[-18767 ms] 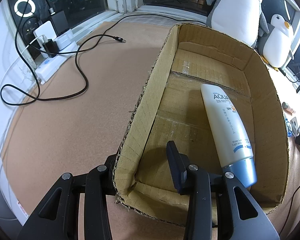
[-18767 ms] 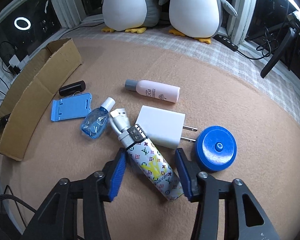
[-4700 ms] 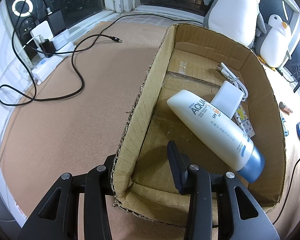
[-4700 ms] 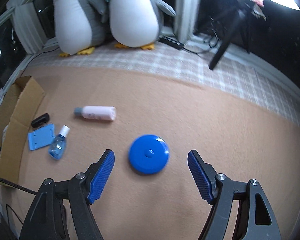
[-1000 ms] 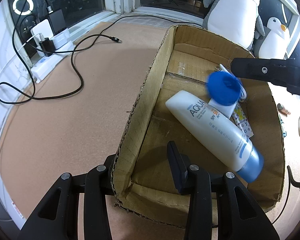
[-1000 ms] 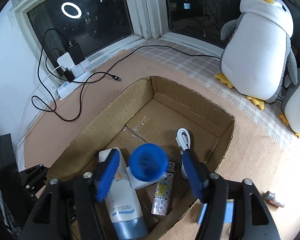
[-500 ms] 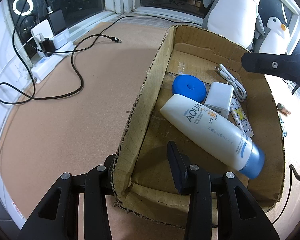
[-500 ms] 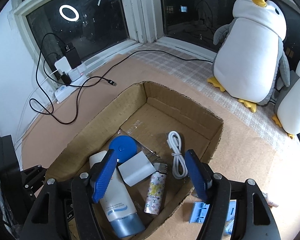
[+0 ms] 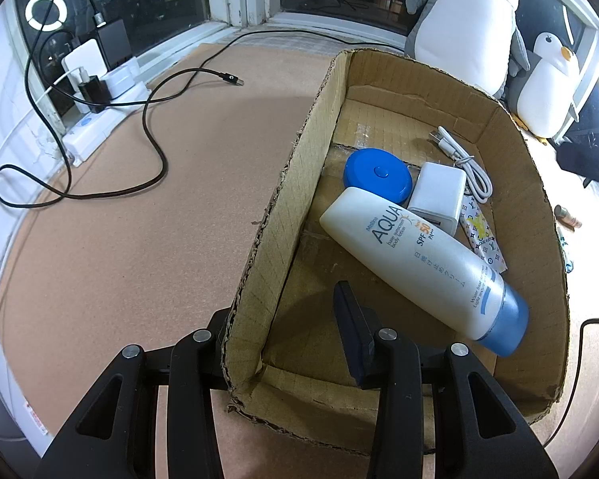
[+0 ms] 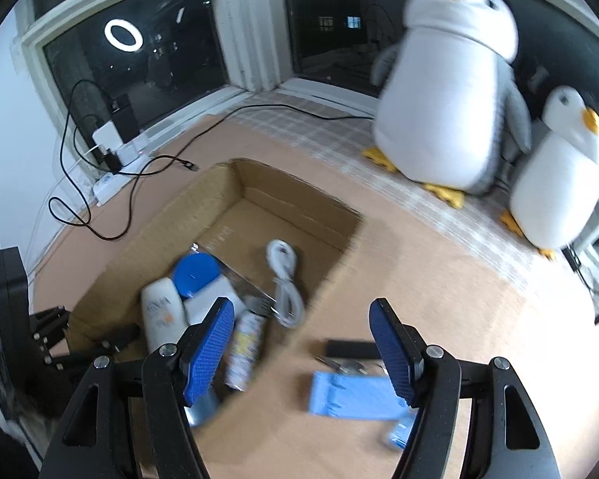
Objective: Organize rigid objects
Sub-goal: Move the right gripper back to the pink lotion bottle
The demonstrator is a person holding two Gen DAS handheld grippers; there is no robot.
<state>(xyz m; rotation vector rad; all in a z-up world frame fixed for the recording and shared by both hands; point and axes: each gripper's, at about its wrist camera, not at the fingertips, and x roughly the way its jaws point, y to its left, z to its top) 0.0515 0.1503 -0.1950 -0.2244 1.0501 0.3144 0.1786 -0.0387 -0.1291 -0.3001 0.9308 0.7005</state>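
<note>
An open cardboard box (image 9: 299, 151) lies on the tan mat. Inside it are a white sunscreen tube (image 9: 419, 263), a round blue disc (image 9: 377, 175), a white charger (image 9: 437, 195), a white cable (image 9: 467, 163) and a patterned lighter (image 9: 481, 239). My left gripper (image 9: 281, 307) is shut on the box's near left wall, one finger outside and one inside. My right gripper (image 10: 301, 311) hangs open and empty just off the box's right side (image 10: 299, 199). Below it on the mat lie a blue phone stand (image 10: 351, 395), a black stick (image 10: 351, 349) and a small blue bottle (image 10: 399, 433).
Two plush penguins (image 10: 451, 92) stand by the window at the back right. A power strip with chargers (image 9: 100, 84) and a black cable (image 9: 155, 151) lie left of the box. A small pink bottle (image 9: 567, 217) lies beyond the box's right wall.
The blue disc left the right gripper and now rests in the box beside the charger. The right gripper has drawn back to the right, off the box. The left gripper has not moved.
</note>
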